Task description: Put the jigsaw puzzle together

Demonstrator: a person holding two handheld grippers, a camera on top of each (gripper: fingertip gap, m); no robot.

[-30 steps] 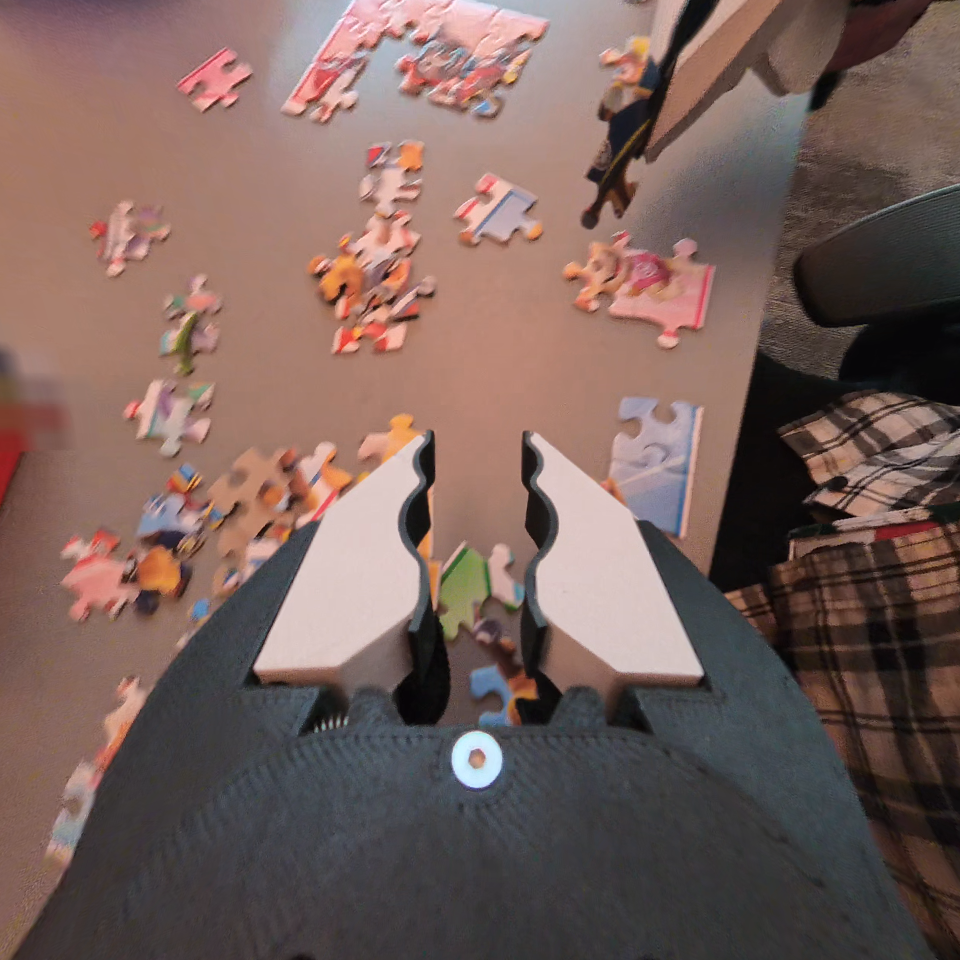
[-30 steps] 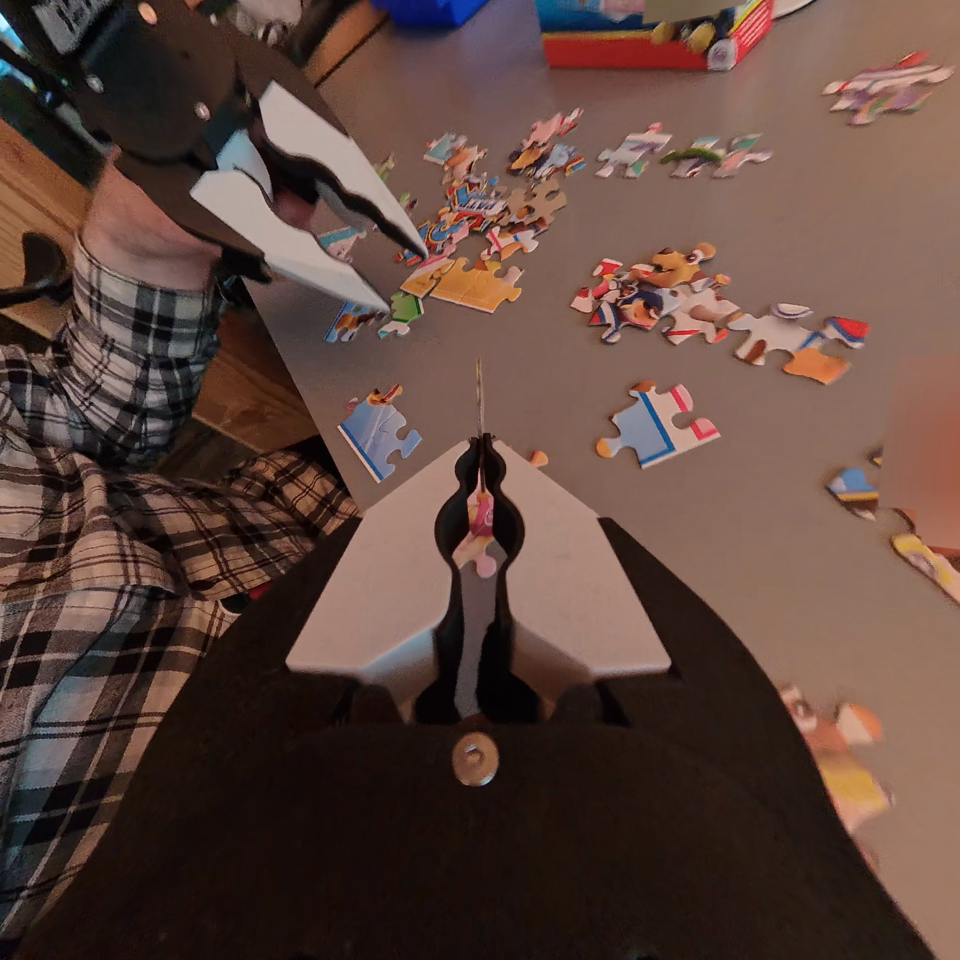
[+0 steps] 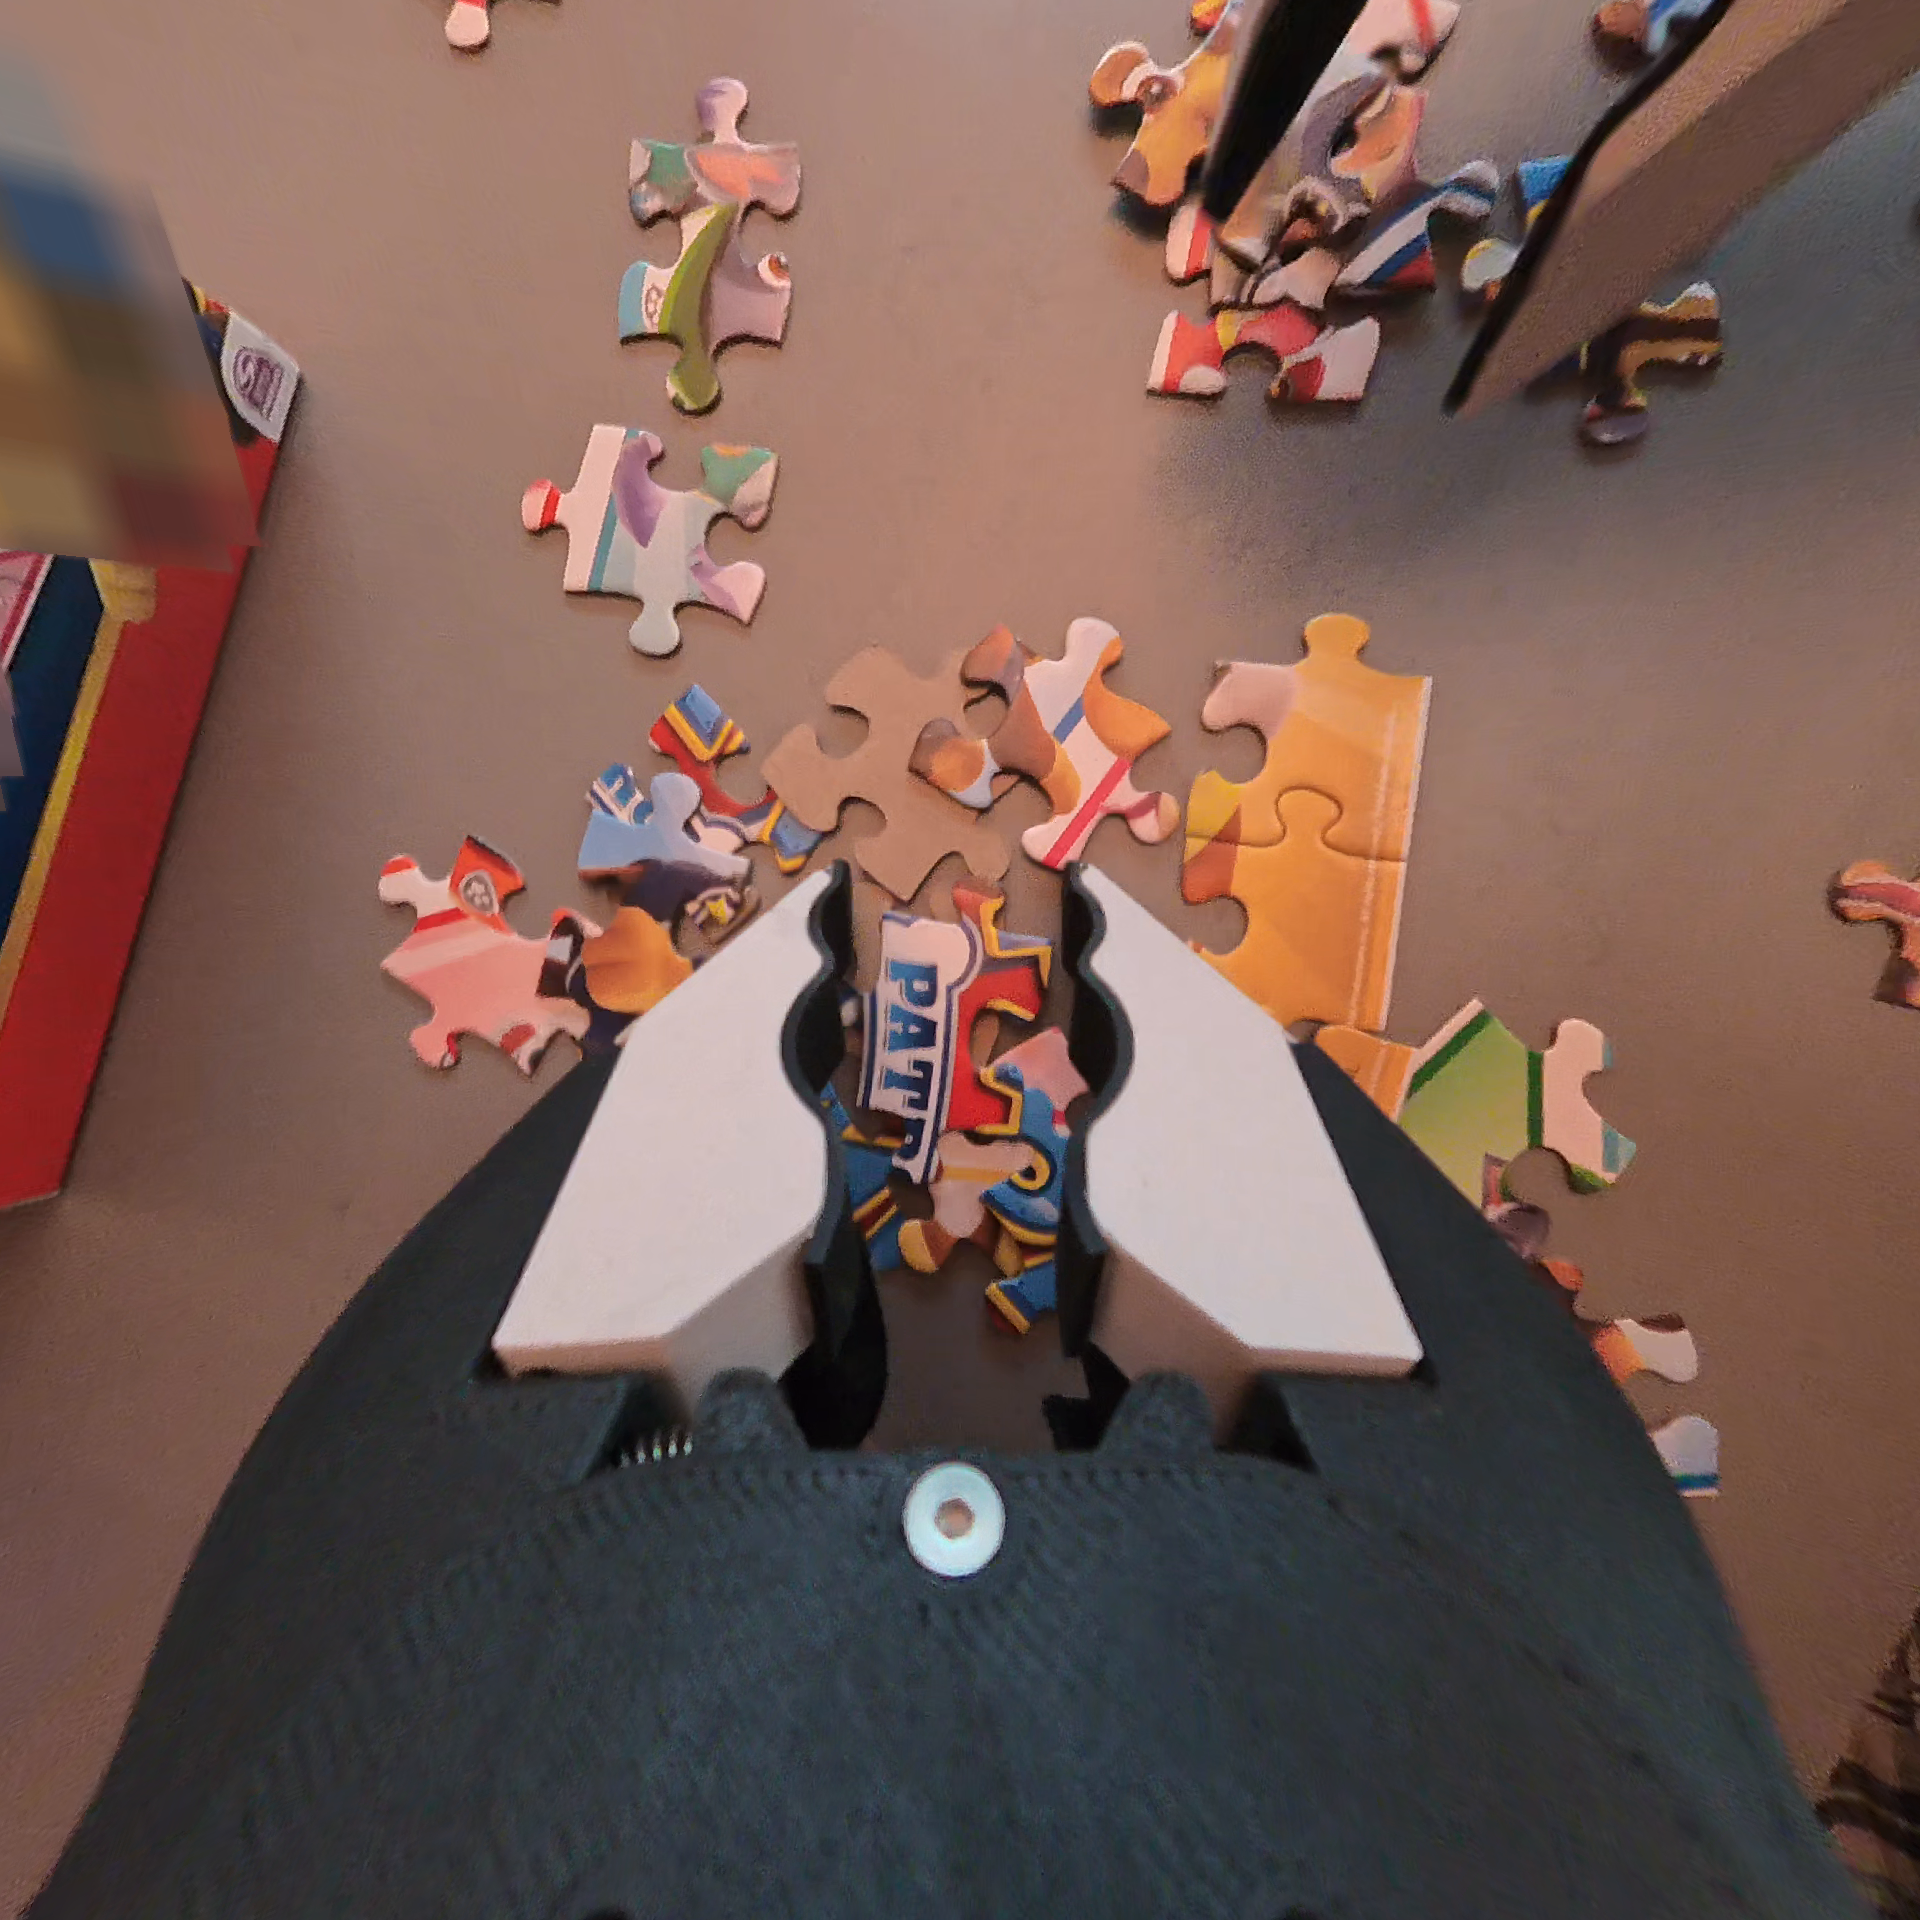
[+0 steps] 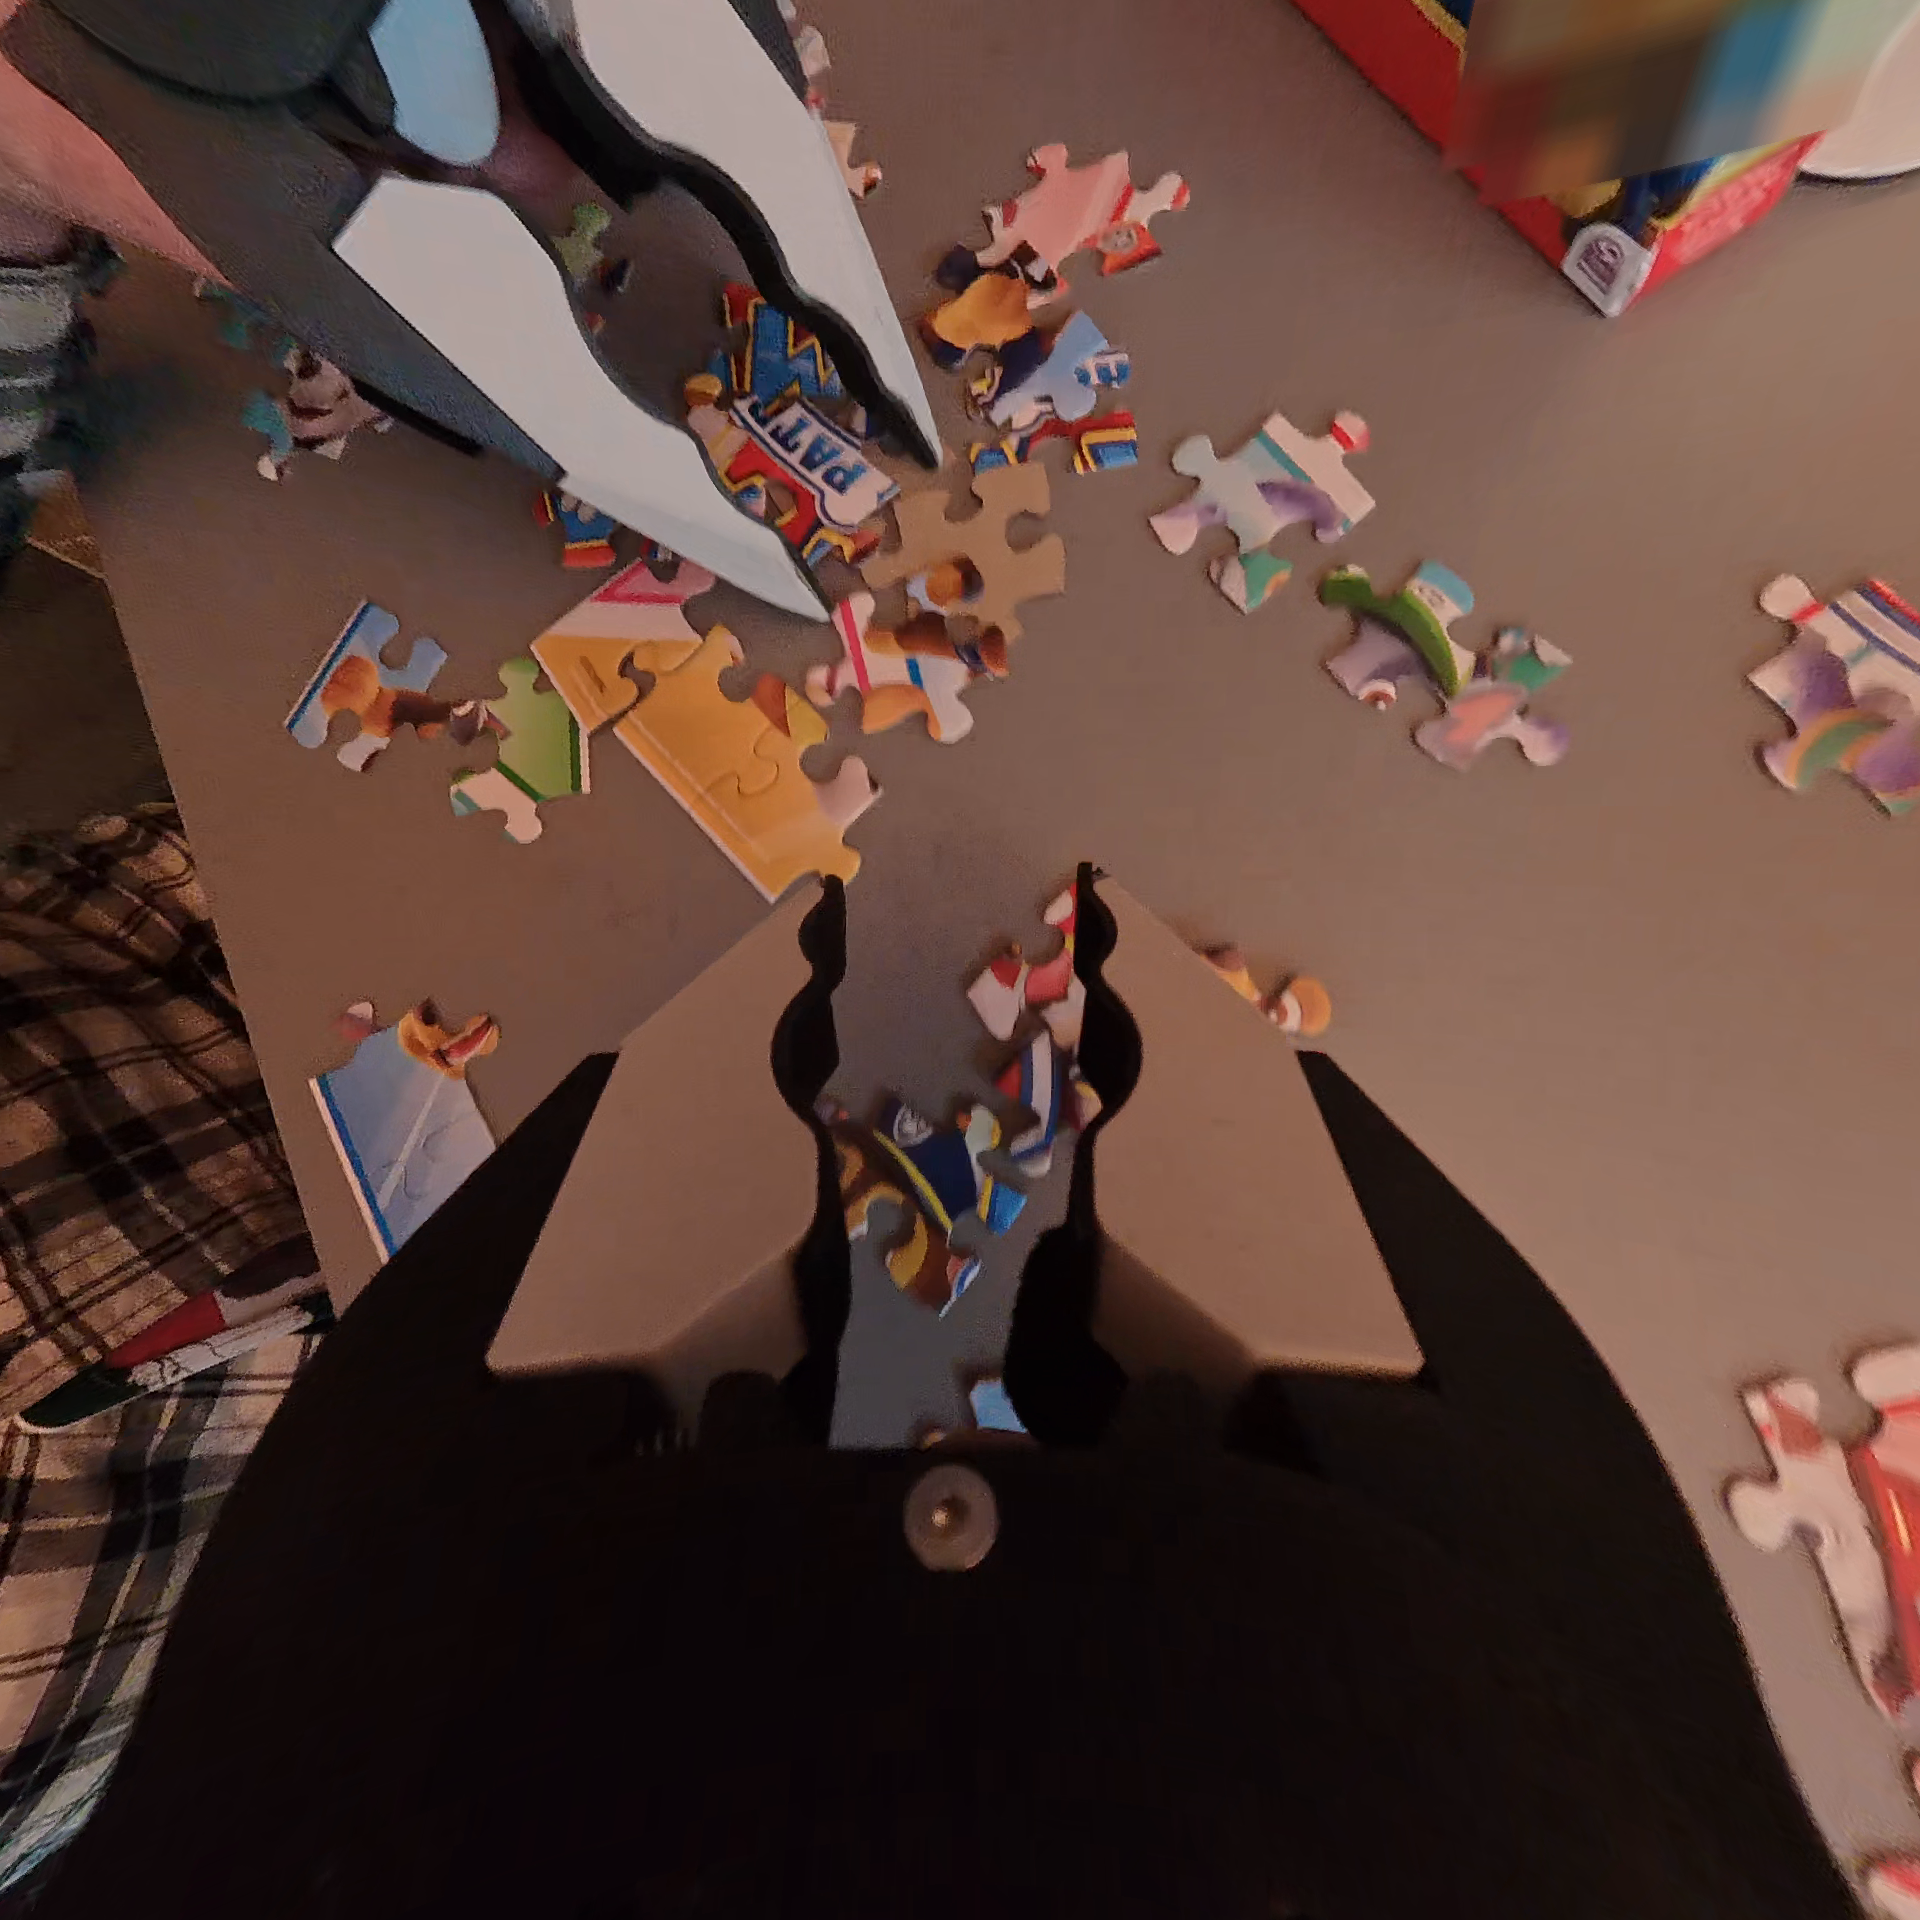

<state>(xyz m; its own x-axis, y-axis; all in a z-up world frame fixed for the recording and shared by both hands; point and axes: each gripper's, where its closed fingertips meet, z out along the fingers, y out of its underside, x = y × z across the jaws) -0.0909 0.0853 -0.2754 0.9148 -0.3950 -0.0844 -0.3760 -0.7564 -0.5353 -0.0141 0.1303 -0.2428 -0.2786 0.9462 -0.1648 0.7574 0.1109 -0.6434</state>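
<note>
Loose jigsaw pieces lie scattered on a grey-brown table [image 3: 1039, 499]. My left gripper [image 3: 956, 878] is open and empty, low over a cluster of pieces. A red, blue and white lettered piece [image 3: 956, 1029] lies flat between its fingers. A face-down brown piece [image 3: 894, 779] and joined yellow pieces [image 3: 1309, 831] lie just ahead. In the right wrist view the left gripper [image 4: 878, 530] straddles the lettered piece [image 4: 800, 457]. My right gripper [image 4: 958, 878] is open and empty above a dark blue piece [image 4: 935, 1164]. It also shows in the left wrist view [image 3: 1335, 307].
A red puzzle box [image 3: 104, 831] lies at the left, and shows at the far right in the right wrist view [image 4: 1621, 239]. The table edge [image 4: 208, 831] runs along the left, with a person's plaid clothing [image 4: 104, 1039] beyond it. More pieces [image 4: 1444, 665] lie to the right. One gripper's finger ends stand about 10 centimeters off the other's.
My right gripper was shut on a piece held edge-on; it is now open with nothing in it. My left gripper has moved forward and down over the cluster with the lettered piece.
</note>
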